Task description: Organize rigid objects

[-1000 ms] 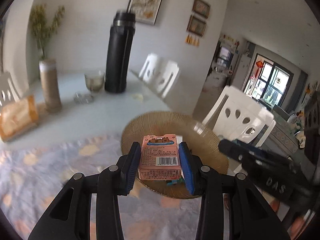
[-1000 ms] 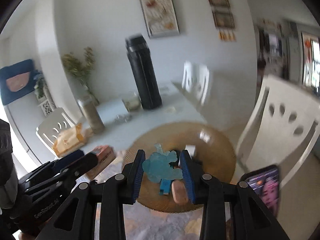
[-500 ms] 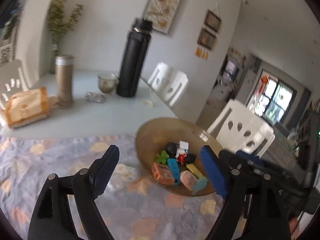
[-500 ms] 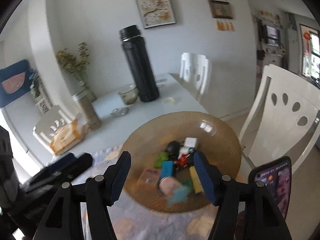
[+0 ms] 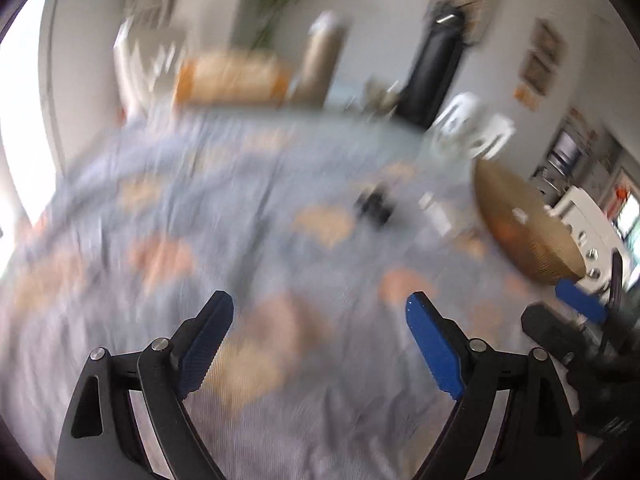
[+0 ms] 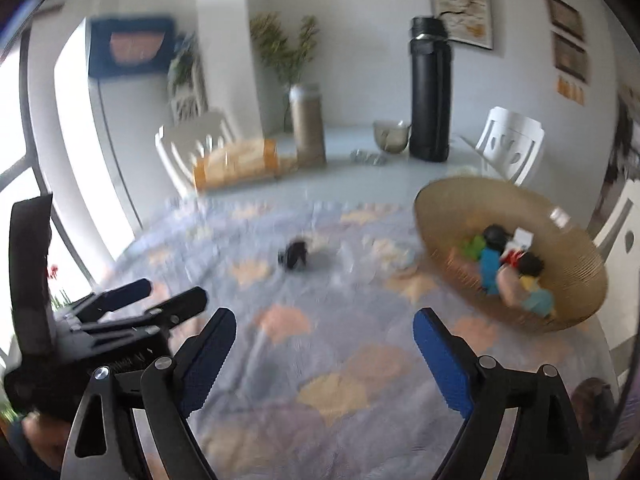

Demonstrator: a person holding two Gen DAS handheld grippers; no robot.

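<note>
Both empty: left gripper [image 5: 320,320] released, right gripper [image 6: 324,336] released, level above tablecloth [image 6: 320,360]

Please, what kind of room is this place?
Most likely a home dining room: a table with a patterned cloth, white chairs around it, and framed pictures on the wall.

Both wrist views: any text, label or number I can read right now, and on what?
None is legible.
Left gripper body: embossed lettering, too blurred to read.
Wall pictures: no readable words.
Toys in the woven bowl: any print too small and blurred.
Left wrist view: motion blur throughout.
</note>
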